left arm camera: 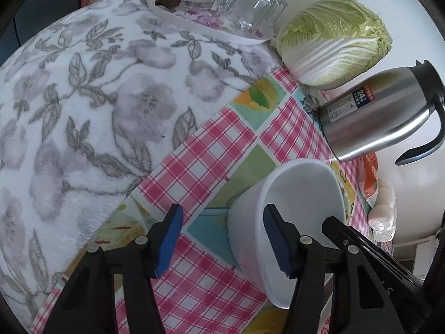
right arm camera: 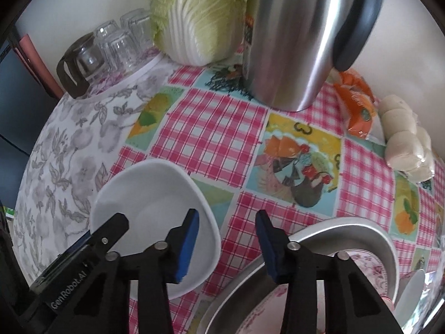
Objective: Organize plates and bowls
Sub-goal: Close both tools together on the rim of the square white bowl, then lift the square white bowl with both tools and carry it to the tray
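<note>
A white bowl [left arm camera: 300,194] is held off the checked tablecloth [left arm camera: 211,150], tilted. In the left wrist view my left gripper [left arm camera: 222,236] is open; its right pad overlaps the bowl's near wall, its left pad is apart from it. In the right wrist view the bowl [right arm camera: 150,192] is at lower left and another black gripper reaches into it. My right gripper [right arm camera: 226,239] is open and empty, between the bowl and a metal basin [right arm camera: 370,236] that holds floral plates [right arm camera: 370,267].
A floral towel [left arm camera: 83,111] covers the table's left part. At the back stand a tray of upturned glasses [left arm camera: 244,8], a cabbage [left arm camera: 333,39] and a steel thermos jug [left arm camera: 381,111]. An orange packet [right arm camera: 356,103] and wrapped buns [right arm camera: 406,142] lie at the right.
</note>
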{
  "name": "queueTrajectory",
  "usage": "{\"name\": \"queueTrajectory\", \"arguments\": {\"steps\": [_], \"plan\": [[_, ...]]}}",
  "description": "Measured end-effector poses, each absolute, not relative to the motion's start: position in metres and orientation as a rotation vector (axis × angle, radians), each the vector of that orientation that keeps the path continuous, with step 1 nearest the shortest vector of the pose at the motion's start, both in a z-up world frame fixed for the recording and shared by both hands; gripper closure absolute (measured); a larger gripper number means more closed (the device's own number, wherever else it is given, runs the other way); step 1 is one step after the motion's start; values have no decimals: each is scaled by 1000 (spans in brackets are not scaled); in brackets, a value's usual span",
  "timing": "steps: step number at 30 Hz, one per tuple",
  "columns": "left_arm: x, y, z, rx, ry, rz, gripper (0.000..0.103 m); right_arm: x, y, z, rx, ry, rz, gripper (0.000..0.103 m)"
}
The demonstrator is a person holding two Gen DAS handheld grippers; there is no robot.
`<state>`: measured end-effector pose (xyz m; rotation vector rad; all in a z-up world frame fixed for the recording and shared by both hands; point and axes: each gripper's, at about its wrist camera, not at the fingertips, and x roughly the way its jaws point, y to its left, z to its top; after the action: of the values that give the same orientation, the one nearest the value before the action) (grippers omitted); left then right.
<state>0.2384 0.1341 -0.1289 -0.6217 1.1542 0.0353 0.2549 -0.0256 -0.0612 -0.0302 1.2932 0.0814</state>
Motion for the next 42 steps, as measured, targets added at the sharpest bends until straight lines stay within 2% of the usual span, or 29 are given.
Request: {"name": "queueTrajectory", "arguments": {"steps": [5,7,13,16,18,31,42], "plan": [[241,129,-131,-606,1158,35,51,260,-22,-73,-30,1317,89,63],[242,126,-132,-604,1160,28,60,261,-19,-75,-45,1317,89,64],[244,124,-135,-621,1157,13,76,265,-12,-80,-65,1325,97,70],[243,125,-138,-664,1148,-15,81,265,-10,-83,-45,1329,115,77],[242,124,-137,-662,1145,-18,82,265,-10,-84,-33,1330,125,82],[238,122,-112,-599,1109,-33,85,255,-15,-66,0,1294,136,84],[217,112,-44,-559,970,-96,85,234,-37,4,81,1181,152,84]]}}
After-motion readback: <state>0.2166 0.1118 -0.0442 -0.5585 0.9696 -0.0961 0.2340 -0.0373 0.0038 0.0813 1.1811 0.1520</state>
